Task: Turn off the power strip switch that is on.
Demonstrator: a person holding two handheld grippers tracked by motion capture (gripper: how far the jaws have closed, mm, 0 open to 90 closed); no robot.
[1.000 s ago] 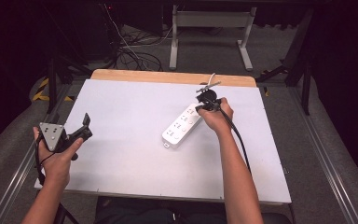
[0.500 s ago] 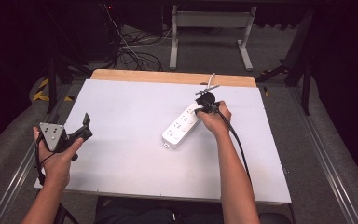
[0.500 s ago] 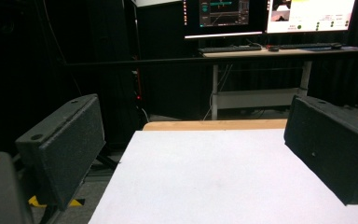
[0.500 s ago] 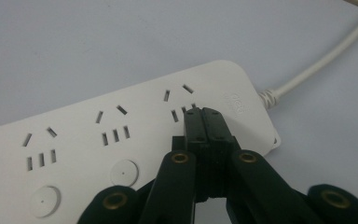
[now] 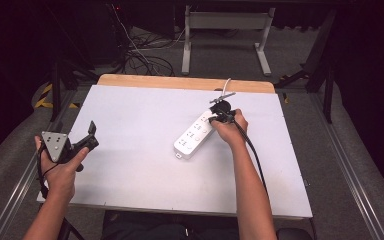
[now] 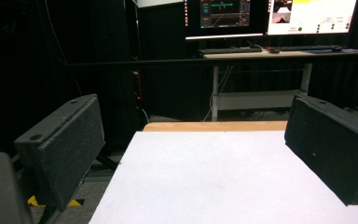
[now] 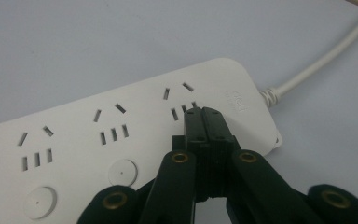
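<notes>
A white plastic power strip [image 5: 195, 136] with a grey cord [image 7: 317, 60] lies slanted right of centre on the white table top [image 5: 140, 125]. The right gripper [image 7: 203, 112], jaws pressed together with nothing between them, has its tips on the strip's far-right sockets. The left gripper [image 5: 91, 135], jaws wide apart, hovers empty over the table's near-left edge.

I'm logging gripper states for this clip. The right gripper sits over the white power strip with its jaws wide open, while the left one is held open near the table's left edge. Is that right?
Not quite. The right gripper does sit over the white power strip, but its jaws are pressed together, not wide open; the right gripper view shows this. The left gripper is open near the table's left edge, as you said.
</notes>
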